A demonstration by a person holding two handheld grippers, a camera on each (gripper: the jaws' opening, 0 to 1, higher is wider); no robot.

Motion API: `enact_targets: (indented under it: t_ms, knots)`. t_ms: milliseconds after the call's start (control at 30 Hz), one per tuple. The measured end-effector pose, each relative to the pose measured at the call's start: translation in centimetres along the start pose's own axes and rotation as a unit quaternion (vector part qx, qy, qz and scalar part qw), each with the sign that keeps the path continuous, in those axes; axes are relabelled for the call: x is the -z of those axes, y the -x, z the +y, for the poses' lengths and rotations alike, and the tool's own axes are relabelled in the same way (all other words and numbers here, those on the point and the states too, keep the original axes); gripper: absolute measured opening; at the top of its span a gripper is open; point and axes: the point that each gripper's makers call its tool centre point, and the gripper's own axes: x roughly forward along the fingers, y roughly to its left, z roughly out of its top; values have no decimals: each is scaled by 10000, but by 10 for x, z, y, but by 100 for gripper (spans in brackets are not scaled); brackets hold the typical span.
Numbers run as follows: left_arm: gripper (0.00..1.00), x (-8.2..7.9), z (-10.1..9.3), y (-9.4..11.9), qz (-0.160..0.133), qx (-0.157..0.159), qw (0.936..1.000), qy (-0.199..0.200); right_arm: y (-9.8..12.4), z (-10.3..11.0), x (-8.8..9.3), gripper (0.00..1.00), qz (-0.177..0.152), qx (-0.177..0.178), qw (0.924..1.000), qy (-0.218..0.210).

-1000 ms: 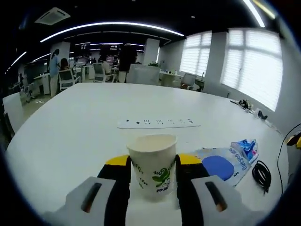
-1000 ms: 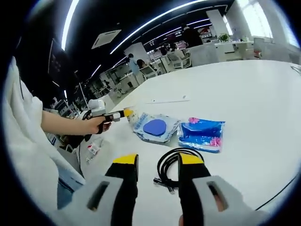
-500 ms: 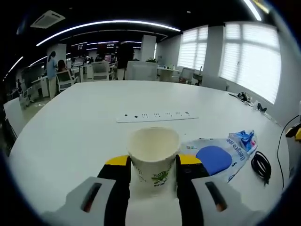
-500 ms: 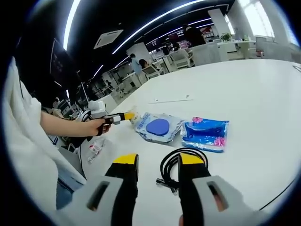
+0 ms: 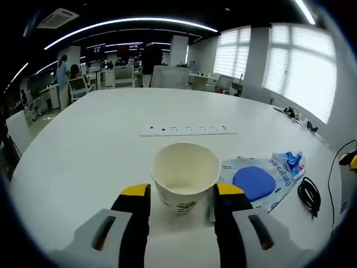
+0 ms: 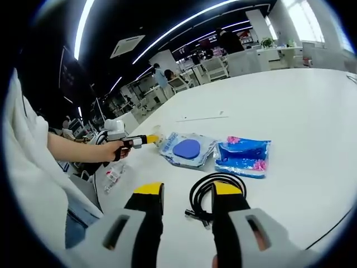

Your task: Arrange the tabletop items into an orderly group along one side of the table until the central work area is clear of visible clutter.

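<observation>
A white paper cup (image 5: 184, 176) with a green print stands on the white table (image 5: 83, 156) between my left gripper's (image 5: 183, 192) yellow-tipped jaws. The jaws are slightly apart, with thin gaps on both sides of the cup. In the right gripper view a hand holds that left gripper (image 6: 139, 139) by the table's near edge. My right gripper (image 6: 187, 195) is open and holds nothing. A coiled black cable (image 6: 215, 192) lies just beyond its right jaw. Past the coil lie a clear pack with a blue round pad (image 6: 187, 149) and a blue packet (image 6: 244, 158).
A white power strip (image 5: 187, 129) lies across the table beyond the cup. The pad pack (image 5: 259, 181) and the cable (image 5: 309, 195) sit right of the cup. A small item (image 6: 111, 177) lies near the table edge. Office desks, chairs and people stand far behind.
My left gripper's jaws have parted a little around the cup, and its view has tipped down to look into the cup. The right gripper has barely moved.
</observation>
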Motion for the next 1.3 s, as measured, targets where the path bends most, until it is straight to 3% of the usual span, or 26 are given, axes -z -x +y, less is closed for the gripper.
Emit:
enact_targets:
  t_ms: [267, 667, 1300]
  knots:
    - [79, -2, 3, 4, 11, -56, 10000, 46, -5, 5, 0, 33, -13, -87, 10000, 14]
    - [81, -3, 2, 31, 119, 19, 9995, 295, -4, 16, 1, 34, -76, -240, 9997, 47]
    - [79, 16, 23, 101, 185, -351, 9986, 359, 2, 30, 27, 35, 81, -409, 9991, -26]
